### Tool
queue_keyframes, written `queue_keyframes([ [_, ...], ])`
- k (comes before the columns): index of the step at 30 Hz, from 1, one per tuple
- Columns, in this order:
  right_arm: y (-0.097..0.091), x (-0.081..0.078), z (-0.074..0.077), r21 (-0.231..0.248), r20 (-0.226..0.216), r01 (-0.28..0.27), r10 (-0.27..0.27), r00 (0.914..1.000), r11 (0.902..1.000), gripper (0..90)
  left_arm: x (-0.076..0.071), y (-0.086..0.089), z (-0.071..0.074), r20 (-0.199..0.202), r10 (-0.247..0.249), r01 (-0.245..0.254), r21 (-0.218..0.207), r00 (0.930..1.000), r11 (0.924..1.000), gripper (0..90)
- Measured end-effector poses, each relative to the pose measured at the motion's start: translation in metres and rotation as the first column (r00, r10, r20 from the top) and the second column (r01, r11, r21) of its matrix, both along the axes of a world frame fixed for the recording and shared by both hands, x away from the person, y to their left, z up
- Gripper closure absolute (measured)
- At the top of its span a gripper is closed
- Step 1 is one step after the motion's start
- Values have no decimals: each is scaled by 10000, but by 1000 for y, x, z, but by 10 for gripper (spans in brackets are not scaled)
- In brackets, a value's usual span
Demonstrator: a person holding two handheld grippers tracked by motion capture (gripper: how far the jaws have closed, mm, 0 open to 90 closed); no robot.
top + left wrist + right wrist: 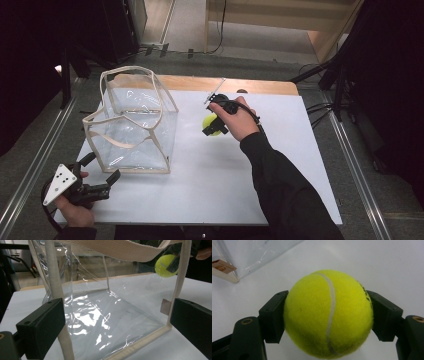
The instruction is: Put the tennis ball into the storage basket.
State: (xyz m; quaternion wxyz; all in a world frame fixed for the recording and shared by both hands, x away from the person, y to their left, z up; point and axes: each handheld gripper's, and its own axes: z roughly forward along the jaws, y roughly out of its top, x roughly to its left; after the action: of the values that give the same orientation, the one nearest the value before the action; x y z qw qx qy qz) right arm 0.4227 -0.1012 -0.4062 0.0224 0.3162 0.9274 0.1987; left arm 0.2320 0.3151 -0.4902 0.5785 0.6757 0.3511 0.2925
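- Right gripper (214,125) fingers (273,315) clamp the ball (328,313), just above the counter (280,165), right of the bag (132,125).
- Left gripper (102,175) fingers (41,327) stand wide beside the bag.
- Lift the ball over the rim; hold the bag steady; release low.

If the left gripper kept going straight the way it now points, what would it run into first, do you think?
Most likely the clear plastic tote bag: the left gripper, jaws open, points at its near wall, close ahead, though depth is hard to judge.
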Motion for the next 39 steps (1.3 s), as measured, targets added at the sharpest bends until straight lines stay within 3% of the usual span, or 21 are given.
queue_keyframes([
  [39,33,-9,34,265,203,-1171,1166,9930,9928,234,0,0,0,2,-10,10,-27,10000,10000,0],
])
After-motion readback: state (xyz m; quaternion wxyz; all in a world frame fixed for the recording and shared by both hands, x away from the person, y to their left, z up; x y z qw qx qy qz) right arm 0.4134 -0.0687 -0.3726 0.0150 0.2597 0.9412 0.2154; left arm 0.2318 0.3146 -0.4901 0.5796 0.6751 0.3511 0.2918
